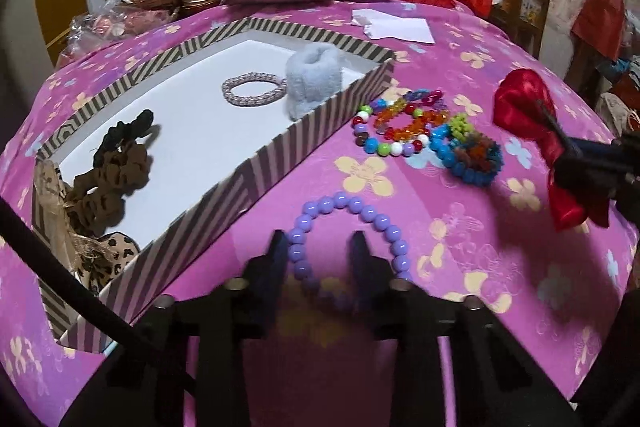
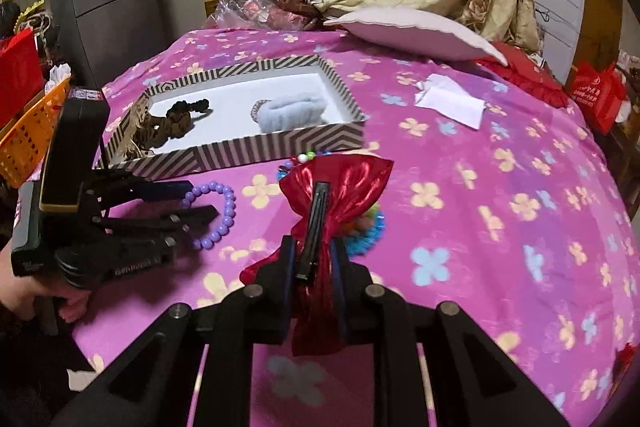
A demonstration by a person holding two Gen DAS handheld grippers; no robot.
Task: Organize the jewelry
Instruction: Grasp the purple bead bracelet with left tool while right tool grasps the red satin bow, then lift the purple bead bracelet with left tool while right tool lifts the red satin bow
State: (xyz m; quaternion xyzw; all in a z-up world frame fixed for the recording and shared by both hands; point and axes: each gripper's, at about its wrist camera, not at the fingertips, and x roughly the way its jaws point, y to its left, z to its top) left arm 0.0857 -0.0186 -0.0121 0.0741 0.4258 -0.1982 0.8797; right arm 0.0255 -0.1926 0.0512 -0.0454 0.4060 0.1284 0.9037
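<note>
Red bow clip (image 2: 336, 187) clamped in right gripper (image 2: 314, 263), lifted for striped box (image 2: 256, 151); left gripper (image 1: 320, 247) straddled purple bracelet (image 1: 352, 211) beside box, grip unconfirmed.

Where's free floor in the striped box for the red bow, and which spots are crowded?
Free: the white floor in the middle of the striped box, between the dark scrunchies and the pink beaded ring. Crowded: the near-left corner with the leopard scrunchie, the far corner with the fluffy blue scrunchie, and the bracelet pile outside the box's right wall.

Box (image 1: 256, 183) left of bracelets (image 1: 404, 131), scrunchies (image 1: 116, 163) inside.
</note>
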